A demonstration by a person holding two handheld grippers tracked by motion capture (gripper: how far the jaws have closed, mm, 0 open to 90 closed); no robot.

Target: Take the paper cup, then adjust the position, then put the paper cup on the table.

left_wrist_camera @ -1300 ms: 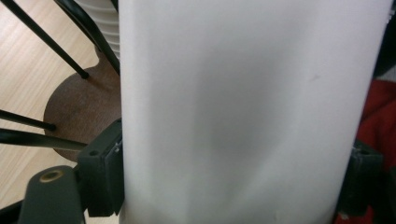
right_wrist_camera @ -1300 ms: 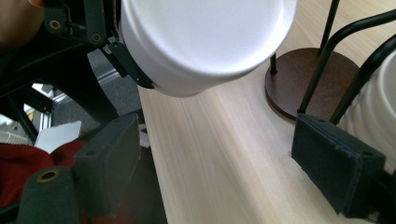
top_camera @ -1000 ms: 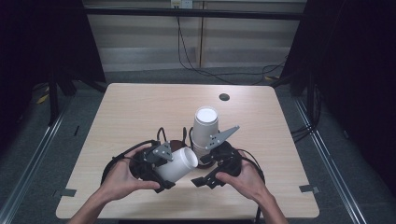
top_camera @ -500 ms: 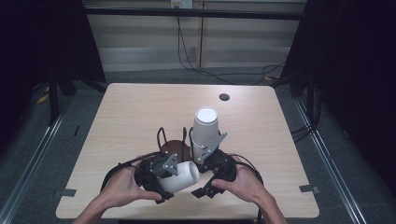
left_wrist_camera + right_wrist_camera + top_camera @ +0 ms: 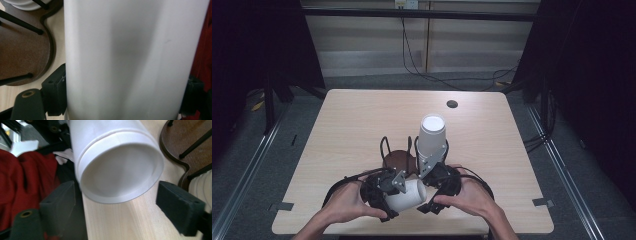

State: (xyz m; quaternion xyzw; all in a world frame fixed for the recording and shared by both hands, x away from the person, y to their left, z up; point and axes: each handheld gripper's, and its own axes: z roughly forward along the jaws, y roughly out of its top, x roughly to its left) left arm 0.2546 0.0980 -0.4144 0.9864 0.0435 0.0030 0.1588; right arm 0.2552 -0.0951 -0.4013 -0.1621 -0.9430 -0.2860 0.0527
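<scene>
A single white paper cup lies on its side just above the table's front part, and my left gripper is shut on its wall. In the left gripper view the cup's wall spans the whole gap between the jaws. My right gripper stands open just right of the cup. In the right gripper view the cup's recessed closed end faces the camera between wide-apart jaws that do not press on it. A tall stack of white cups stands upright behind the grippers.
A dark brown wooden stand with black wire posts sits mid-table, and the cup stack rests at its right side. A small dark round hole marks the table's far part. Red cloth lies beyond the front edge.
Both hands have drawn back toward the table's front edge. The left gripper has carried the sideways cup away from the stand, and the right gripper followed beside it.
</scene>
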